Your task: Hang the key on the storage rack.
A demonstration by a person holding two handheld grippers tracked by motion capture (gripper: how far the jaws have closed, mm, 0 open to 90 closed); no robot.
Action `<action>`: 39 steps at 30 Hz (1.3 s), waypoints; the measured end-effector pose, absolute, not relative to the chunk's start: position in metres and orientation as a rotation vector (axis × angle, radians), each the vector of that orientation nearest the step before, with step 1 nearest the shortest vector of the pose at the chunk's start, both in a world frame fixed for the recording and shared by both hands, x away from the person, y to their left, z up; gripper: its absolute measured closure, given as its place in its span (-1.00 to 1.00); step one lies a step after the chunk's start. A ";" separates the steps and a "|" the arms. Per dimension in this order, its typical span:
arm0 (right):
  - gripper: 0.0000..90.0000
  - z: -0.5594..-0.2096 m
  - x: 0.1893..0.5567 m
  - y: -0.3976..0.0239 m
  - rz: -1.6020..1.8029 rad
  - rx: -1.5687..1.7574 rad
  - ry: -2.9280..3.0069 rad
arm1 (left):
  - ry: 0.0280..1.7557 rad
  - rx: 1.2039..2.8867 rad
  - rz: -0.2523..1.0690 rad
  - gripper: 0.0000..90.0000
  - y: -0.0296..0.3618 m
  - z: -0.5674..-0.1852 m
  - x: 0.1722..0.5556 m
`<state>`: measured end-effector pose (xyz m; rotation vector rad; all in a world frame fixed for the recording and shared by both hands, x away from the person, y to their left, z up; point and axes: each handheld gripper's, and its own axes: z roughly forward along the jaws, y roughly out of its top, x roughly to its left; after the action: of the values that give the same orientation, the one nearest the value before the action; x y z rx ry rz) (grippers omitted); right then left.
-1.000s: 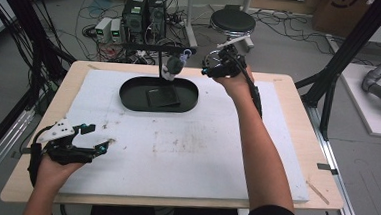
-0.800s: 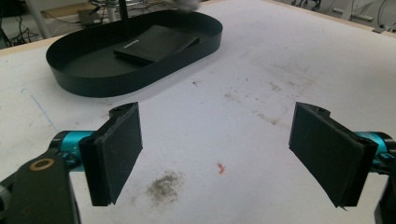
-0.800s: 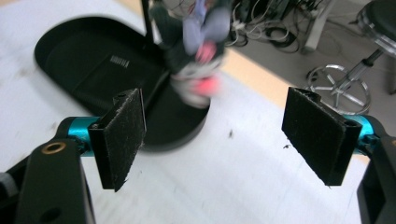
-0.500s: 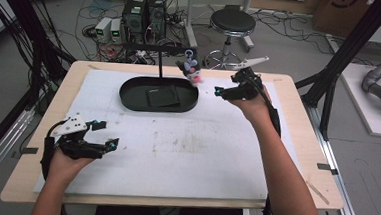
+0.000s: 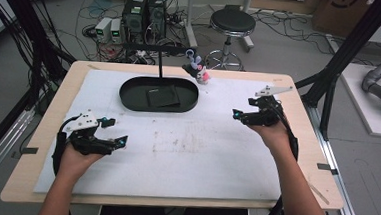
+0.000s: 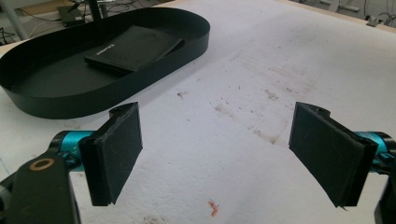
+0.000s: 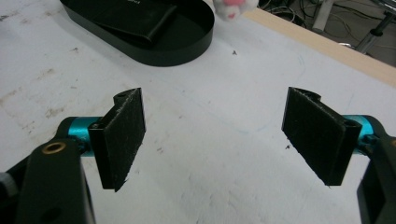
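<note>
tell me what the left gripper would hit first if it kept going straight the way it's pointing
Probably nothing soon: the left gripper, jaws open, points along bare white mat. The black oval tray sits off to its left, likely missed, though depth is unclear.

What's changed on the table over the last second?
The right gripper drew back from the small plush toy hanging at the stand, toward the person, leaving it there, jaws open. The left gripper, black tray and wallet stayed put.
</note>
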<state>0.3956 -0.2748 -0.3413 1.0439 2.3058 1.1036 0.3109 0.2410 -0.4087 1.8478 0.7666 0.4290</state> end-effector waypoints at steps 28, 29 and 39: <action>-0.51 -0.421 0.338 -0.313 1.232 1.150 2.223 | 0.768 1.833 0.433 -0.62 0.235 -0.413 0.312; -0.51 -0.422 0.337 -0.313 1.223 1.142 2.224 | 0.766 1.836 0.437 -0.62 0.235 -0.413 0.312; -0.51 -0.425 0.337 -0.316 1.229 1.167 2.207 | 0.746 1.854 0.423 -0.62 0.230 -0.415 0.312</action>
<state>0.3374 -0.3165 -0.4251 1.1665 2.2069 1.2289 0.3123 0.2302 -0.4151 1.8542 0.7457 0.4235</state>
